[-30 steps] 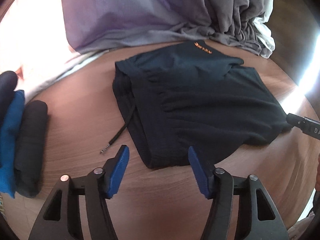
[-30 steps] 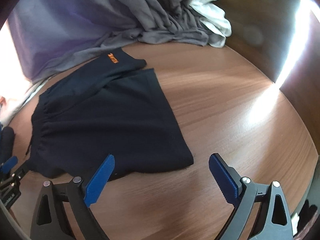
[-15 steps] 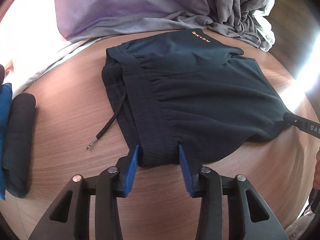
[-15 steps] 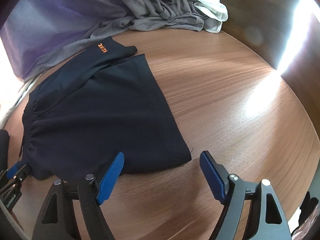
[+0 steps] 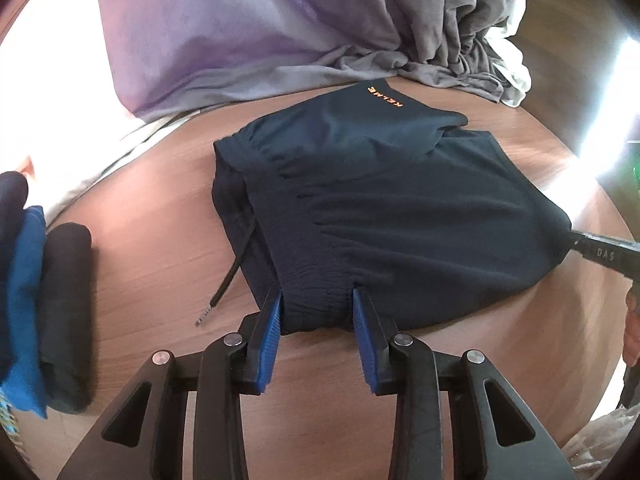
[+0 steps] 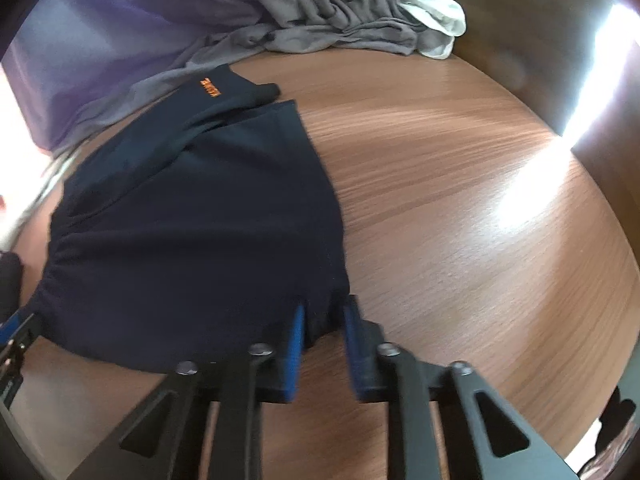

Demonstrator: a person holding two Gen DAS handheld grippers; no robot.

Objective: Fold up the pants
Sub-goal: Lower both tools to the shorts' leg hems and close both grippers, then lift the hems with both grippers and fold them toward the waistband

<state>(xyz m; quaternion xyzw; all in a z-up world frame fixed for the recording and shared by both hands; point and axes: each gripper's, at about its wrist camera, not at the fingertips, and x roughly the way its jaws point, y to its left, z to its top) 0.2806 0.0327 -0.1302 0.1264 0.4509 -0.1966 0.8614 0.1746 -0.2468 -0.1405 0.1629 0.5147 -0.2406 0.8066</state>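
Dark navy shorts [image 5: 380, 208] with an orange logo [image 5: 385, 96] lie folded on the wooden table [image 5: 160, 216]; a drawstring [image 5: 228, 276] trails off the waistband. My left gripper [image 5: 317, 300] is shut on the near waistband corner. My right gripper [image 6: 323, 312] is shut on the near hem corner of the shorts [image 6: 192, 216]. The right gripper's tip also shows at the shorts' right edge in the left wrist view [image 5: 600, 250].
Rolled dark and blue garments [image 5: 44, 304] lie at the left. A pile of grey and purple clothes [image 5: 280, 32] and a white cloth [image 6: 428, 20] lie at the back. Bare wood [image 6: 480, 200] stretches to the right of the shorts.
Both grippers moved forward onto the shorts' near edge and closed on the cloth: the left on the waistband corner, the right on the hem corner.
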